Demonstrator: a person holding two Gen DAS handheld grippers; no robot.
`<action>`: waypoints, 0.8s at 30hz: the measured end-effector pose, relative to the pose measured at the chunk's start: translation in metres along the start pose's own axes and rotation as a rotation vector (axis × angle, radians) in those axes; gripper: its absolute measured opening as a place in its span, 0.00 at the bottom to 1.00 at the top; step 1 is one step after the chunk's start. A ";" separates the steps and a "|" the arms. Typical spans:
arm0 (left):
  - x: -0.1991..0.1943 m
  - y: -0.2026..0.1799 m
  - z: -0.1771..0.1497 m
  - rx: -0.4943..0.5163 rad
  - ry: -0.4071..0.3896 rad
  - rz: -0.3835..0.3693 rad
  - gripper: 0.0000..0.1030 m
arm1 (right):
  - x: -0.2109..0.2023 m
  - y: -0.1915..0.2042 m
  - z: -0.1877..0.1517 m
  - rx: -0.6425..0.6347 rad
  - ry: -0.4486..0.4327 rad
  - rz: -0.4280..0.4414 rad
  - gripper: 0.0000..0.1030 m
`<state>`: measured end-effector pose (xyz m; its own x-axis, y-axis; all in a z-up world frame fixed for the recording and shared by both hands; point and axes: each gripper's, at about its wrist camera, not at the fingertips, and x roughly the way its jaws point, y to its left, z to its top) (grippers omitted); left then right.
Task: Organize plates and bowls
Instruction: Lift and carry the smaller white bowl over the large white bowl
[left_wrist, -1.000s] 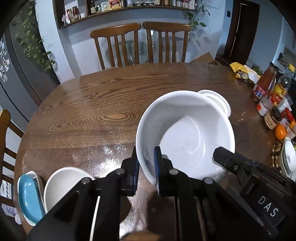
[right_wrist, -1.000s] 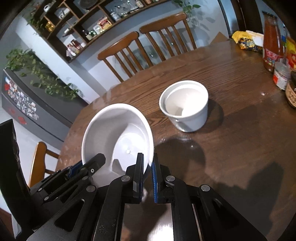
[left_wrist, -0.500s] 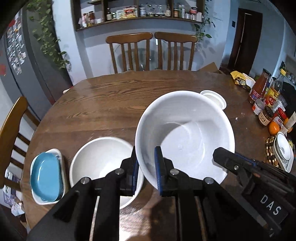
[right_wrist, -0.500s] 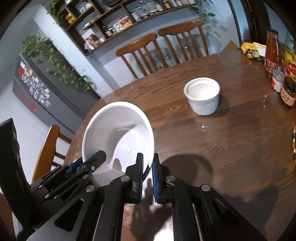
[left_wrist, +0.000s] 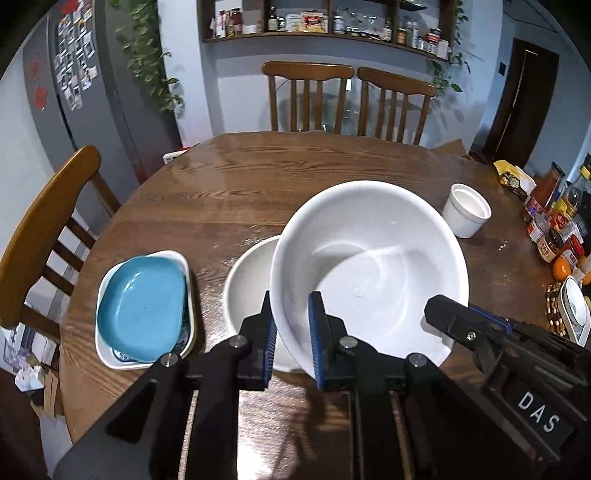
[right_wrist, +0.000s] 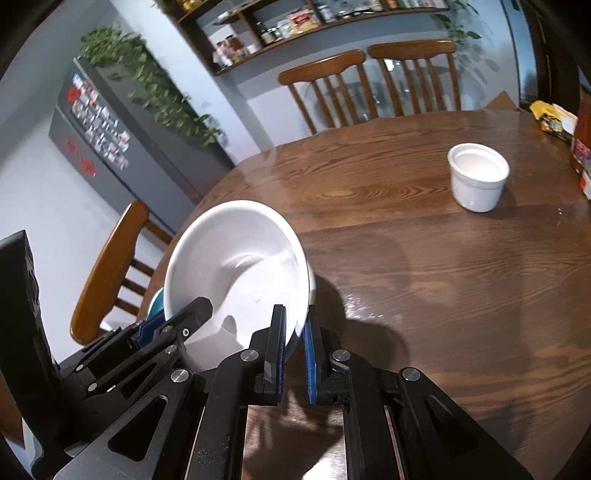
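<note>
A large white bowl (left_wrist: 373, 266) hangs over the wooden table (left_wrist: 229, 184), held by both grippers. My left gripper (left_wrist: 291, 314) is shut on its near rim. My right gripper (right_wrist: 293, 326) is shut on the rim at the bowl's (right_wrist: 240, 266) right side; its black body (left_wrist: 480, 332) shows at the lower right of the left wrist view. Under the held bowl's left part sits a second white bowl (left_wrist: 247, 295), partly hidden. To its left a blue dish (left_wrist: 142, 306) lies in a white rectangular dish (left_wrist: 107, 354). A small white cup (left_wrist: 466, 214) stands at the right.
Jars, bottles and an orange (left_wrist: 561, 267) crowd the table's right edge, with a yellow packet (left_wrist: 511, 179) behind them. Wooden chairs (left_wrist: 347, 99) stand at the far side and one chair (left_wrist: 40, 229) at the left. A dark fridge (left_wrist: 74, 92) stands beyond.
Both grippers have carried the large white bowl to the left, over the second white bowl. The blue dish and the white cup have come fully into view.
</note>
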<state>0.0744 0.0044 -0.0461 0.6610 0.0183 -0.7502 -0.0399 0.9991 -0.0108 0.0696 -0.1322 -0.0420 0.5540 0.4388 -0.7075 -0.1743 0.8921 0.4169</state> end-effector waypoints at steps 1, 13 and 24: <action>-0.001 0.004 -0.001 -0.003 0.000 0.000 0.14 | 0.001 0.004 -0.003 -0.004 0.002 0.001 0.10; 0.005 0.029 -0.004 -0.043 0.023 0.006 0.14 | 0.017 0.022 -0.010 -0.026 0.037 0.011 0.10; 0.022 0.036 -0.001 -0.052 0.063 -0.020 0.14 | 0.032 0.024 -0.007 -0.016 0.072 -0.013 0.10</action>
<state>0.0869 0.0408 -0.0637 0.6139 -0.0053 -0.7894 -0.0675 0.9960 -0.0592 0.0774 -0.0960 -0.0592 0.4966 0.4335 -0.7520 -0.1808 0.8990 0.3988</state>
